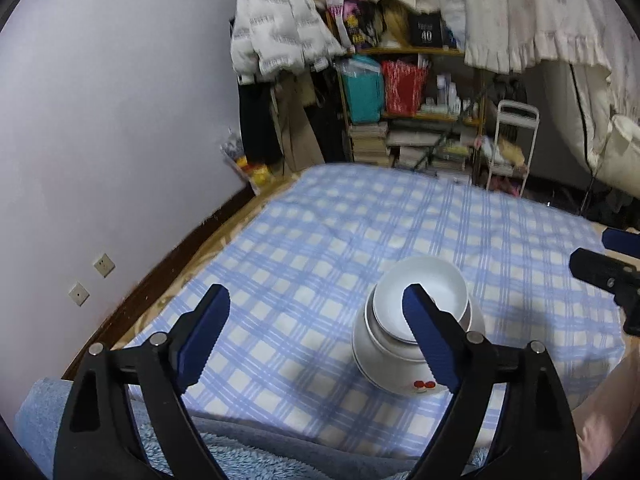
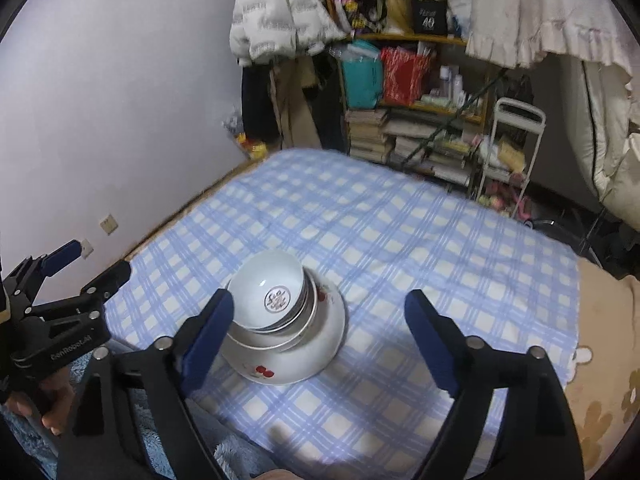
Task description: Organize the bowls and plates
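Note:
A stack of white bowls [image 1: 436, 288] sits on a wide white dish with a red cherry print [image 1: 384, 376], on a blue plaid cloth [image 1: 320, 240]. My left gripper [image 1: 316, 300] hangs open above the cloth; its right finger overlaps the stack's left side in the picture, and nothing is between the pads. In the right wrist view the top bowl [image 2: 266, 284] shows a round emblem inside, and the cherry dish [image 2: 328, 336] lies under the stack. My right gripper [image 2: 320, 304] is open and empty, with the stack by its left finger. The left gripper [image 2: 94, 262] is at the left edge.
A lilac wall with sockets [image 1: 104, 266] runs along the left. Beyond the cloth stand a cluttered shelf with books [image 1: 400, 140], a white folding chair [image 1: 512, 144] and hanging clothes [image 1: 280, 32]. A fluffy blue blanket [image 1: 40, 420] lies at the near edge. The right gripper [image 1: 600, 276] enters from the right.

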